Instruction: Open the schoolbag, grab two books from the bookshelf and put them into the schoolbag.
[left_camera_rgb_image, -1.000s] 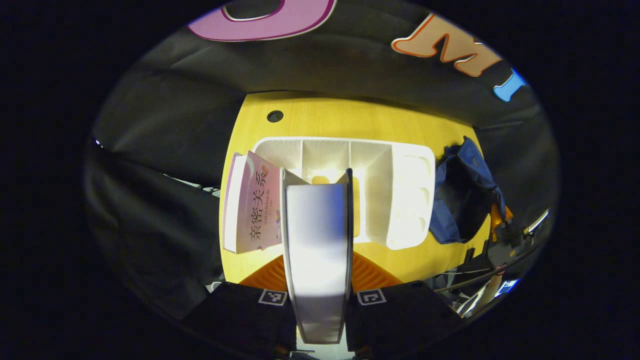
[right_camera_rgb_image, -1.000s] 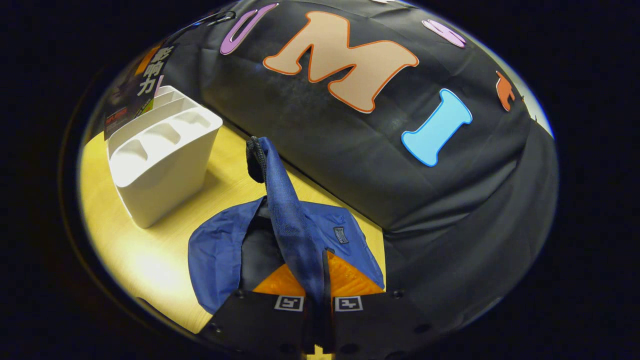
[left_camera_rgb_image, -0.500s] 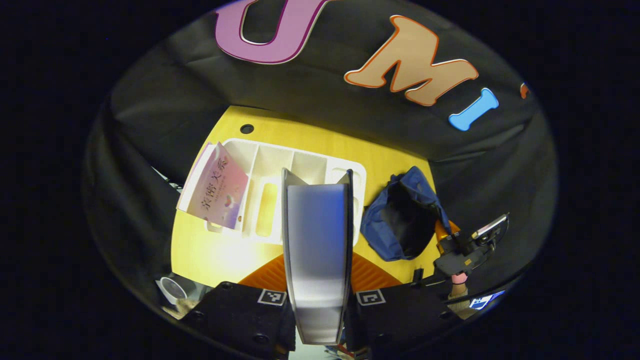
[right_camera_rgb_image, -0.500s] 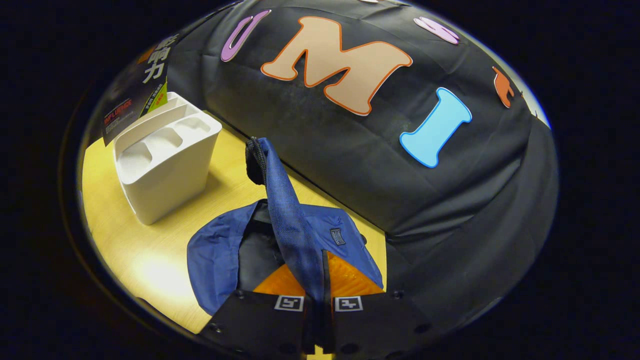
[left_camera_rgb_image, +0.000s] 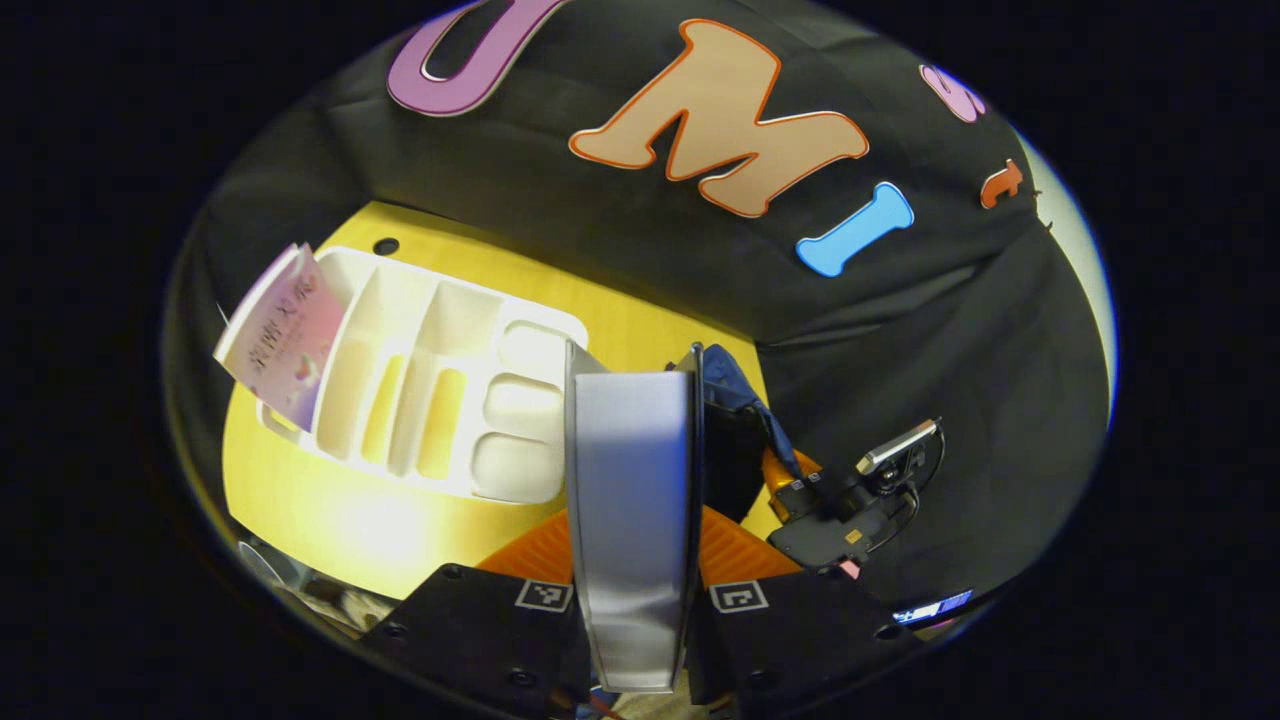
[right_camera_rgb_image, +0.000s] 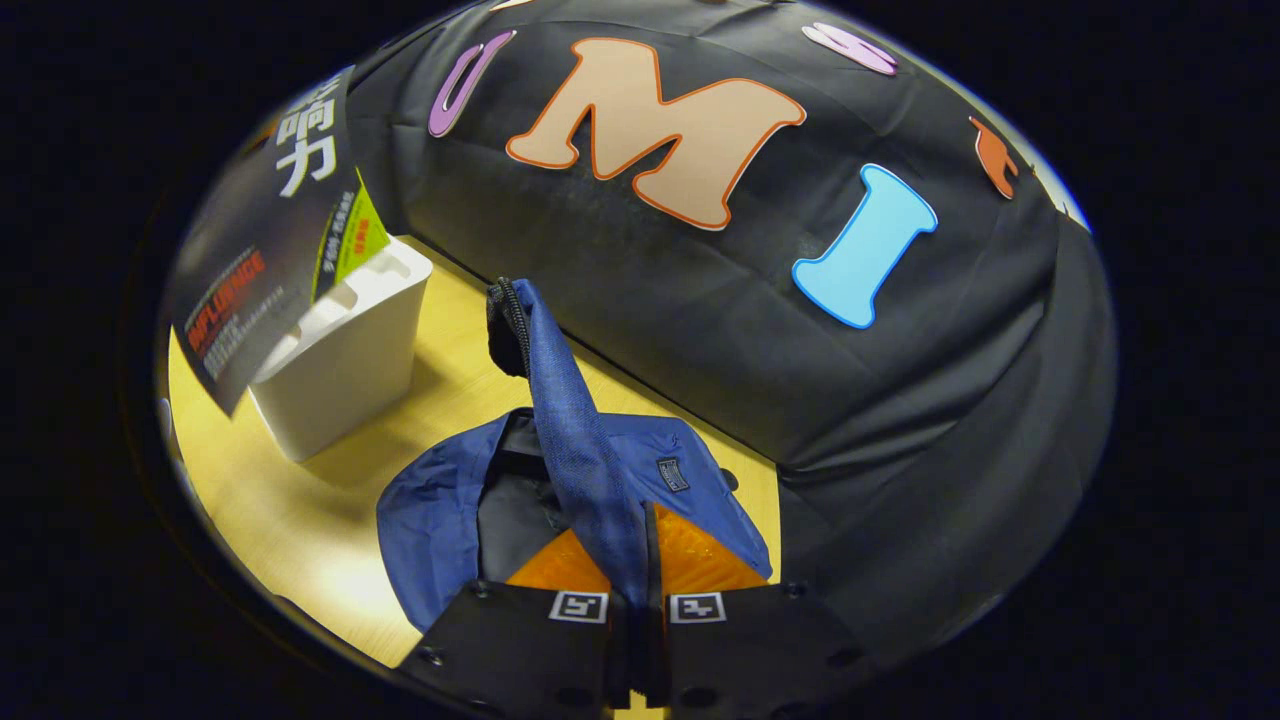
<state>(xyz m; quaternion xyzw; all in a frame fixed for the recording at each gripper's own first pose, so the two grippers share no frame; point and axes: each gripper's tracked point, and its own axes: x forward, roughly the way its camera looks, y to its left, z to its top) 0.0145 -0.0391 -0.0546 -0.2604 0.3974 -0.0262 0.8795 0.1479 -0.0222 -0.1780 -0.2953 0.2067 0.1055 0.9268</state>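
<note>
**Book in the left grip, bag flap in the right**

Jaws first: the left gripper is clamped on a book, one finger pressed on each cover, the pale page edge facing the camera and standing upright between them. Over on the other side, the right gripper has its jaws drawn nearly together on the blue flap of the schoolbag, and that flap rises in a tall strip with the zipper edge curled at its top.

Now the writing. From the right gripper view, the held book's dark cover hangs at upper left, and it carries large white Chinese characters, a red word in Latin capitals too blurred to be sure of, and a green patch at its corner. A pink book leans in the end slot of the white bookshelf; it has dark Chinese characters on it, too small to make out. A small dark tag sits on the bag's blue fabric, its print unreadable.

Positions: in the left gripper view the bookshelf lies to the left of the held book on the yellow table, and the bag's blue fabric peeks out just right of the book. The bag's mouth gapes open, dark lining showing, directly under the right gripper.
</note>
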